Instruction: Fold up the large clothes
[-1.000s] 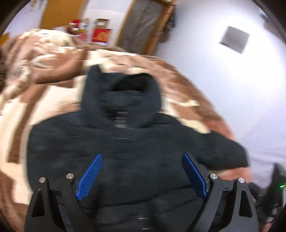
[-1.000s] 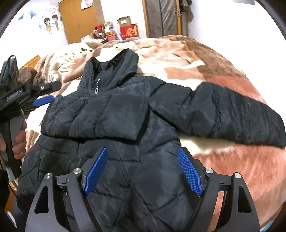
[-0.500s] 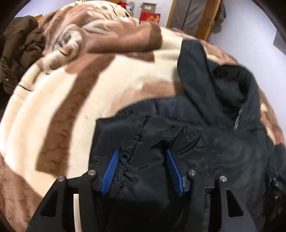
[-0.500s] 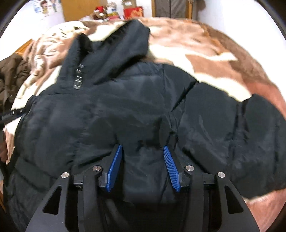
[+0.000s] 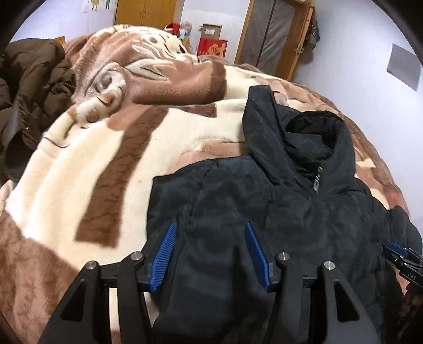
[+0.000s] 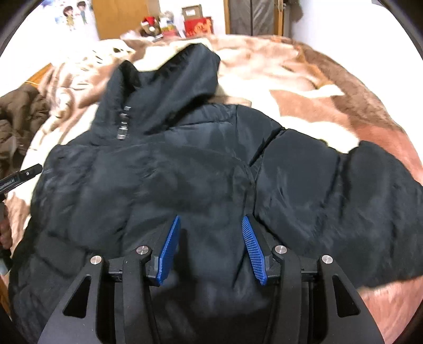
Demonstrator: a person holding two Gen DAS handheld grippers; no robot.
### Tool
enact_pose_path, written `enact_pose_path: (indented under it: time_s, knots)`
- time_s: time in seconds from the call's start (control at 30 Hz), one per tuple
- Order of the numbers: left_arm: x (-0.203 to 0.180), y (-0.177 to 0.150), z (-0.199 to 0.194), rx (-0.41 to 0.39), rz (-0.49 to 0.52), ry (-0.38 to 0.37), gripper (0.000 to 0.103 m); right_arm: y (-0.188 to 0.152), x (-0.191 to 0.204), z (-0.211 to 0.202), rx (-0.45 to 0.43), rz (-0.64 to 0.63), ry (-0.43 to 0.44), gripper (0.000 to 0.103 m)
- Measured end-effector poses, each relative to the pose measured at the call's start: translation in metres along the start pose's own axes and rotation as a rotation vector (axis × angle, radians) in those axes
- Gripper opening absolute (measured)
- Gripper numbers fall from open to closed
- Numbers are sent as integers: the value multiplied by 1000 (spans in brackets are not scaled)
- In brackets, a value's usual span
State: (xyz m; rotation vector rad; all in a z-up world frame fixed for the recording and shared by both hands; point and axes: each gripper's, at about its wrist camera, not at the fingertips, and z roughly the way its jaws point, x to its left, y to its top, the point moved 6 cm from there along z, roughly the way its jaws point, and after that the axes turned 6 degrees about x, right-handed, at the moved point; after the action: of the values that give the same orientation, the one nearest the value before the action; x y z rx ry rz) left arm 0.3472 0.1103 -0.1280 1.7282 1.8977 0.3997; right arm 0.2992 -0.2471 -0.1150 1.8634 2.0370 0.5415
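A black puffer jacket (image 5: 304,206) with a hood (image 5: 298,132) lies front up on a brown and cream blanket (image 5: 92,172). My left gripper (image 5: 210,225) is down at the jacket's left side, its blue pads closed on a puffy fold of the fabric. In the right wrist view the same jacket (image 6: 158,180) fills the middle, with one sleeve (image 6: 343,198) stretched out to the right. My right gripper (image 6: 211,217) is shut on a bulge of fabric beside the sleeve seam. One finger of the left gripper (image 6: 26,174) shows at the left edge.
A brown coat (image 5: 31,92) is heaped at the left of the bed. Behind the bed stand a red box (image 5: 212,47), a wooden wardrobe (image 5: 145,13) and a door (image 5: 272,34). A pale wall (image 5: 370,66) runs along the right side.
Both grippers have come down onto the jacket, and their jaws went from wide apart to closed around fabric. The left one also swung over to the jacket's left side.
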Motion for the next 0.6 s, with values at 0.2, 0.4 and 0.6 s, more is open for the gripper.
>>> enact_pose_path:
  time_s: [0.2, 0.4, 0.6]
  knots:
    - [10, -30, 38, 118, -13, 53, 59, -24, -9, 41, 117, 27, 11, 50]
    - [-3, -31, 8, 110, -3, 66, 58, -27, -8, 7, 93, 17, -2, 50]
    - [-39, -62, -60, 60, 34, 9, 58, -59, -15, -65, 23, 66, 16, 50]
